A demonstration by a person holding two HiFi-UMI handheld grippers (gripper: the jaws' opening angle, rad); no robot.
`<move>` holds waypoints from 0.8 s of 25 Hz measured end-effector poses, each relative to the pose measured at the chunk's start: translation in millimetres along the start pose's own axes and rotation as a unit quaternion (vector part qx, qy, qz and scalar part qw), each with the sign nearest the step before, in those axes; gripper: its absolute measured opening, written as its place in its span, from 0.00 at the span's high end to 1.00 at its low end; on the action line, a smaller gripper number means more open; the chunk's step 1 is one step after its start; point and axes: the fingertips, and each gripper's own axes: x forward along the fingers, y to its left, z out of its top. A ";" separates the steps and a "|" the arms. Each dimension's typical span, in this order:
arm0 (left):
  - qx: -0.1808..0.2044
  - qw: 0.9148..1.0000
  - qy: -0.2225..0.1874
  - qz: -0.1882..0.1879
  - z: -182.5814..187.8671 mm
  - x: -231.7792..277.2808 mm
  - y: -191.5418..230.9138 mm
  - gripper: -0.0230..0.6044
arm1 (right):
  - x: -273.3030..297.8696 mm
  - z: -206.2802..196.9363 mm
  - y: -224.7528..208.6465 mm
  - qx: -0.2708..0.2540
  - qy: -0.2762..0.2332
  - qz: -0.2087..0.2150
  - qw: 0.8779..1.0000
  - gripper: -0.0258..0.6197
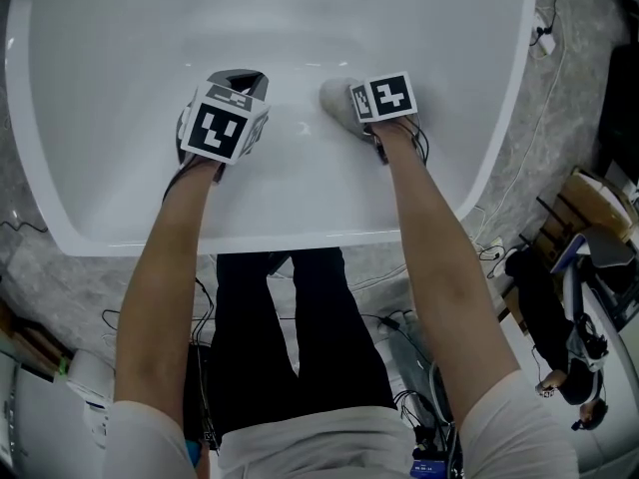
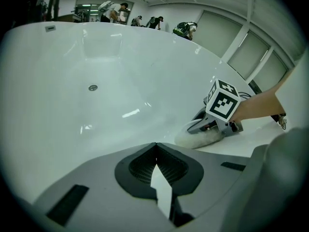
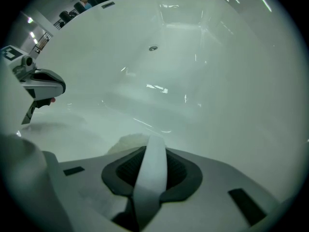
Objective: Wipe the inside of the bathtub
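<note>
The white bathtub [image 1: 120, 38] fills the top of the head view, and both grippers are down inside it near its near wall. My right gripper [image 1: 351, 108] is shut on a fluffy white wiping cloth [image 1: 334, 96] that rests against the tub surface. In the right gripper view a white strip of the cloth [image 3: 150, 170] runs between the jaws, with the cloth's fluff just beyond. My left gripper [image 1: 243, 80] hovers to the left of the cloth, shut, with nothing held. The left gripper view shows the right gripper [image 2: 208, 124] pressing the cloth [image 2: 195, 138] on the tub.
The tub's drain [image 2: 92, 87] lies further along the floor of the tub; an overflow plate [image 2: 50, 28] sits at the far end. Cables [image 1: 504, 198] trail over the grey floor right of the tub. Bags and gear [image 1: 584, 267] stand at the right. People [image 2: 116, 11] stand far off.
</note>
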 end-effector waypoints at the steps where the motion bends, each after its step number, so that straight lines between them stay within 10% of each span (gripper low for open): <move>1: -0.003 1.000 0.001 0.001 -1.3 2.3 3.5 0.95 | 5.8 0.9 -1.0 -0.001 0.001 0.001 1.000 0.82; 20: -0.025 0.999 -0.006 0.042 -25.8 -25.0 75.7 0.95 | 46.3 38.7 69.7 0.005 -0.012 0.041 0.999 0.82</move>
